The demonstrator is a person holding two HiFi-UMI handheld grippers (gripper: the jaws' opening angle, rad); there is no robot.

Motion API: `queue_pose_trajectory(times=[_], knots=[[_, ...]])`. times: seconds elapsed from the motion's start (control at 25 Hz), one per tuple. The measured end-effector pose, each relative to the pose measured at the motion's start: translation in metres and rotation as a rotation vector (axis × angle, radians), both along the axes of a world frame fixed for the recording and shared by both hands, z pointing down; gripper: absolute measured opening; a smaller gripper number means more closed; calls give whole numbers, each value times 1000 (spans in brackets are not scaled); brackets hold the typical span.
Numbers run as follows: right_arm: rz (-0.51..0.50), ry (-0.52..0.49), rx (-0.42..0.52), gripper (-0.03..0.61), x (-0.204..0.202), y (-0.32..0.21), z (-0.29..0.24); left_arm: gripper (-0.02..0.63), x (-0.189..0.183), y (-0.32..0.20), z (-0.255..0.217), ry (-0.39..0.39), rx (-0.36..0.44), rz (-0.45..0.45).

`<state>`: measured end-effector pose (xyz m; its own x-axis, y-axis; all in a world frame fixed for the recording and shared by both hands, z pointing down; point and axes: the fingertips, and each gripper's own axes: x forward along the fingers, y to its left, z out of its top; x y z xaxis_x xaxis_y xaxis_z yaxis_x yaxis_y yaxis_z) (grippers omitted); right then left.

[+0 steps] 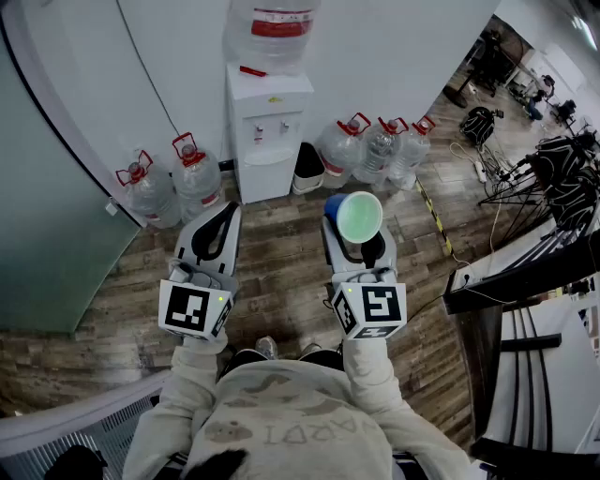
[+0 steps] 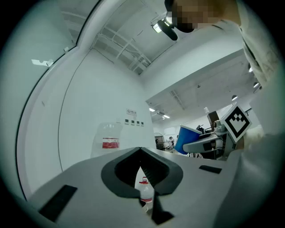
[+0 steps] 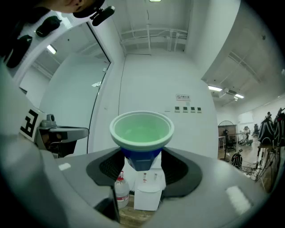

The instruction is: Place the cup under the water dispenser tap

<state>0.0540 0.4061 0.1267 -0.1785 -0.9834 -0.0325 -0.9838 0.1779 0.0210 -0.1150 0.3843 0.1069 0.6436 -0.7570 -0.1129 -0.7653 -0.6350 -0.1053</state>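
R claw [image 3: 142,156] clamps the cup [image 3: 141,129] by its tapered blue base: conical plastic, pale green inside, thick rounded rim, mouth up. It's held in the air, well short of the boxy white water dispenser [image 1: 269,131] w/ a clear jug on top. L claw [image 2: 140,153] is empty, smooth grey fingers w/ black pads pinched together at the tips, over the wood-plank floor [image 1: 281,272].

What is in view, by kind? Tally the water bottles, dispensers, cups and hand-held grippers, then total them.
Water bottles on the floor: 5
Water bottle on top of the dispenser: 1
Water dispenser: 1
Cup: 1
Left hand-held gripper, right hand-held gripper: 2
Total: 10
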Motion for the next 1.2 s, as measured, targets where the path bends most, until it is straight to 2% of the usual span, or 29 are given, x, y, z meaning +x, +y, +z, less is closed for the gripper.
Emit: queue_pose_trajectory(times=[0.32, 1.2], knots=[[-38, -7, 15, 266, -3, 2, -4, 5, 3, 1, -1, -3, 3, 3], [-27, -6, 20, 265, 4, -9, -3, 5, 11, -9, -1, -11, 5, 12]])
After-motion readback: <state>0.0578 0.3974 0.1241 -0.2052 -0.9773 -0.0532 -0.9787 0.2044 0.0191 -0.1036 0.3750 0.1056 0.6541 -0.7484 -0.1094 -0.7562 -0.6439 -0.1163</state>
